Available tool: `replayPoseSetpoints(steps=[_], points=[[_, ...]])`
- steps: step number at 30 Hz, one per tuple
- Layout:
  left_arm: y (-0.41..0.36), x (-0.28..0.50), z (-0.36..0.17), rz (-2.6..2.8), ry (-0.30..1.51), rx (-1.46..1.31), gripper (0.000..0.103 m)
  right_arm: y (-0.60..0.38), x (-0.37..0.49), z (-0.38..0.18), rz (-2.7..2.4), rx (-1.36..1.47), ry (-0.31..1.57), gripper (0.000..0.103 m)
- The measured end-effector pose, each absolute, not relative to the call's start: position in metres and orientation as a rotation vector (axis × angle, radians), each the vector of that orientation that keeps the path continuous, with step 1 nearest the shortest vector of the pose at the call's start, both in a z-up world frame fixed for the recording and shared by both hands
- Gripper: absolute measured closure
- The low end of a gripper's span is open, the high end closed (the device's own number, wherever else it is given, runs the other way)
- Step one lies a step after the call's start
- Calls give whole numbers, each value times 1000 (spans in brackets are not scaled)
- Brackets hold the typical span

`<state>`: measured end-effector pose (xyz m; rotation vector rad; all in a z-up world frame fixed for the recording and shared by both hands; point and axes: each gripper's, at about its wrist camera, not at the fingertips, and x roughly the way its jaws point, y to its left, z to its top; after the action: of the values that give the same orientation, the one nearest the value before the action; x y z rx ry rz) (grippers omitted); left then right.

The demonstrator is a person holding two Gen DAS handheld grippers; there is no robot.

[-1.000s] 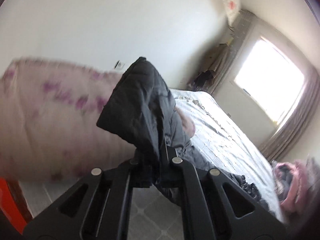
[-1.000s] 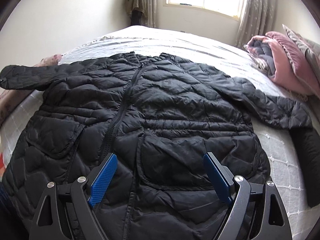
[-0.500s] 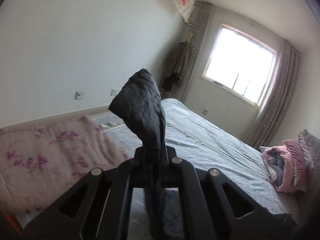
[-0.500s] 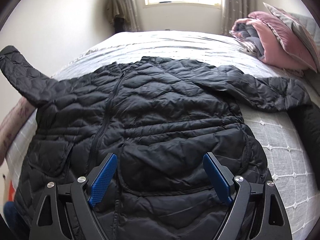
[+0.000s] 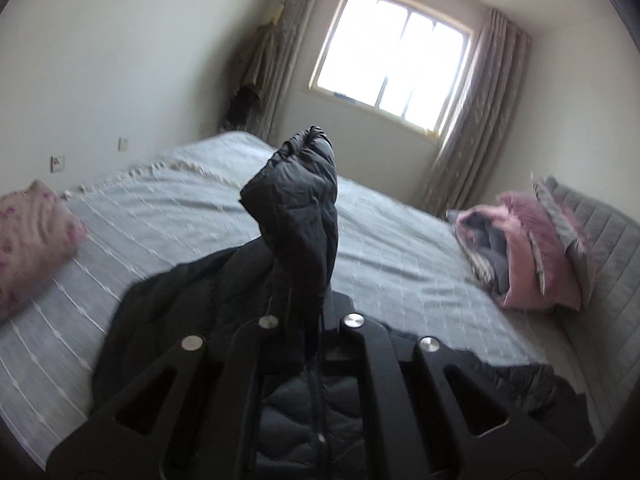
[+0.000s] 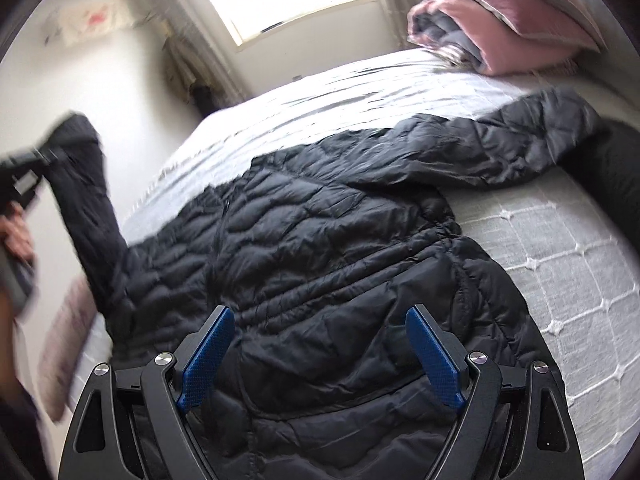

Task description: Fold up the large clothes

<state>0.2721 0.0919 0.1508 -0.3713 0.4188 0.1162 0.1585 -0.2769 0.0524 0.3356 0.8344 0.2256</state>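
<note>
The black jacket (image 6: 320, 248) lies spread front-up on the bed (image 6: 560, 240), its length running away from the right gripper (image 6: 320, 356), whose jaws hang spread above the hem. The left gripper (image 5: 316, 320) pinches one sleeve (image 5: 300, 208), lifted at the jacket's left side, ready to cross inward over the body.

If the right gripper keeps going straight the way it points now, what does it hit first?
Most likely the black quilted jacket spread on the bed. The right gripper is open with nothing in it, angled down over the jacket's lower front. How far off the fabric is cannot be judged.
</note>
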Motion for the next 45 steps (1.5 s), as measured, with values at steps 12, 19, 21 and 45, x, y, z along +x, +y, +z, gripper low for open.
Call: replayPoseSetpoints(steps=[12, 19, 21, 45], points=[[-17, 342, 29, 69, 689, -414, 97, -348, 170, 41, 259, 752, 850, 14], [-41, 347, -16, 57, 808, -384, 89, -342, 175, 33, 221, 735, 894, 14], [-47, 349, -21, 31, 848, -358, 72, -338, 176, 34, 234, 729, 897, 14], [151, 251, -31, 143, 892, -416, 29, -336, 180, 31, 167, 671, 887, 14]])
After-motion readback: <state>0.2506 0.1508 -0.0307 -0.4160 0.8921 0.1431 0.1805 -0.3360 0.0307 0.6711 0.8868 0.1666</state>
